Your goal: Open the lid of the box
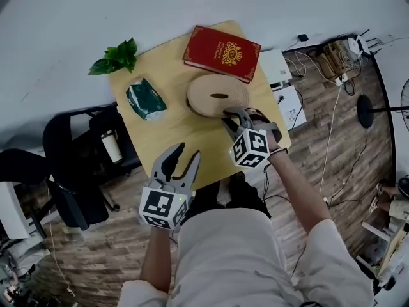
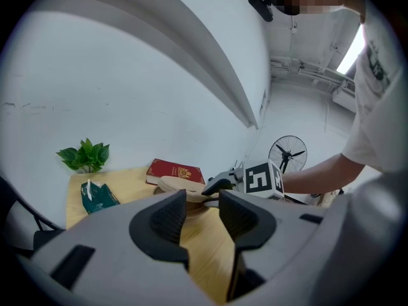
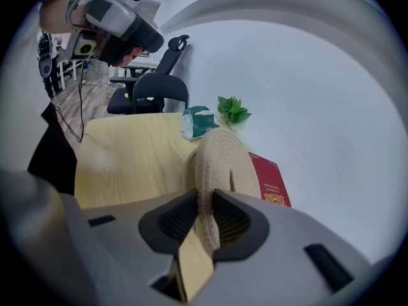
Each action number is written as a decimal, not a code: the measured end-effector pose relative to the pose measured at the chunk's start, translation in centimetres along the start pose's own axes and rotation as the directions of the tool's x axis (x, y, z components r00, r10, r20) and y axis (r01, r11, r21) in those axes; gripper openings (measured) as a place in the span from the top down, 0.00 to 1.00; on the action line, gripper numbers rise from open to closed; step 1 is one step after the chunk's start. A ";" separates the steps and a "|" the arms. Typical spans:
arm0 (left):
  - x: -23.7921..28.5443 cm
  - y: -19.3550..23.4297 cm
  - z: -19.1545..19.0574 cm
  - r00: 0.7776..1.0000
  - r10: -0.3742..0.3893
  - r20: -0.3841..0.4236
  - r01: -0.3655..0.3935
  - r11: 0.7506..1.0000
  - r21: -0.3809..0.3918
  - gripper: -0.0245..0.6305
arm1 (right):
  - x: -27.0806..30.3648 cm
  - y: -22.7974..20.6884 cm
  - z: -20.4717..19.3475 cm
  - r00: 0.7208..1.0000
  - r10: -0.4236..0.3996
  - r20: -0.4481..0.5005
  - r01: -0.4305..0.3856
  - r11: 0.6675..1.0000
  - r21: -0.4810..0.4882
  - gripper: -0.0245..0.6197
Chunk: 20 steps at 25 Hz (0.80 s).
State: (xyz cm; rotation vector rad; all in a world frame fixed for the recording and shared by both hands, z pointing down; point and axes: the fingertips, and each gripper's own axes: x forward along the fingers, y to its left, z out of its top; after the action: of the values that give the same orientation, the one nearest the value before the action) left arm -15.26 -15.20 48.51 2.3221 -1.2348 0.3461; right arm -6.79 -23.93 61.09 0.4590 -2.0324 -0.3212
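The box (image 1: 203,107) sits near the middle of the counter (image 1: 169,130), just in front of a red book (image 1: 222,52), with a green pack (image 1: 137,99) to its left and a plant (image 1: 115,57) at the far corner. Its woven lid (image 1: 217,94) looks to be seated on top, not yet lifted.

The right tool (image 1: 220,116) has come in at the near side of the box and is pinching the lid's rim. In the right gripper view the coiled edge of the lid (image 3: 220,164) runs straight down between the two pads, with both pressed against it. I'd say the rim was chosen because it gives a thin edge the jaws can bite on, so the lid can be lifted or tipped from that side. The right forearm reaches forward over the near right corner of the counter, with the tool slanting up and left toward the box.

The left tool (image 1: 186,153) is held low by the near edge, well apart from the box. Its jaws are spread with nothing between them, pointing toward the box as if ready to steady it.
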 end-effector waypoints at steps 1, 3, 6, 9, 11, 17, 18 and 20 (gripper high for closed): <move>0.1 -0.3 0.1 1.000 0.000 0.001 0.000 1.000 0.002 0.74 | -0.3 -0.1 -0.1 1.000 -0.008 0.004 0.008 1.000 0.000 0.85; 0.2 -0.8 0.3 1.000 0.004 0.003 -0.004 1.000 0.009 0.74 | -0.8 -0.6 -0.2 1.000 -0.025 0.016 0.025 1.000 -0.003 0.86; 0.1 -1.7 0.6 1.000 0.016 0.009 -0.016 1.000 0.015 0.74 | -1.7 -1.1 -0.4 0.999 -0.043 0.031 0.043 0.999 -0.007 0.86; -0.2 -2.9 0.8 1.000 0.027 0.017 -0.027 0.999 0.020 0.74 | -2.5 -1.5 -0.7 0.997 -0.058 0.041 0.059 0.998 -0.012 0.87; -0.5 -3.6 0.7 0.999 0.039 0.018 -0.040 0.999 0.024 0.74 | -2.9 -1.6 -0.8 0.996 -0.069 0.050 0.069 0.997 -0.016 0.87; -1.8 -5.9 0.3 0.996 0.082 0.028 -0.083 0.996 0.037 0.74 | -5.1 -1.5 -1.1 0.993 -0.082 0.089 0.084 0.996 -0.013 0.87; -2.0 -6.2 0.3 0.995 0.090 0.030 -0.091 0.995 0.040 0.74 | -5.5 -1.4 -1.2 0.992 -0.082 0.096 0.084 0.996 -0.013 0.87; -2.4 -6.9 0.2 0.994 0.108 0.035 -0.109 0.993 0.041 0.74 | -6.5 -1.0 -1.4 0.991 -0.081 0.111 0.083 0.996 -0.015 0.87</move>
State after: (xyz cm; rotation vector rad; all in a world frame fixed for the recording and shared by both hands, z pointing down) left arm -10.87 -10.35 45.32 2.3103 -1.3859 0.3756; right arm -2.52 -21.97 56.32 0.5238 -2.1193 -0.4241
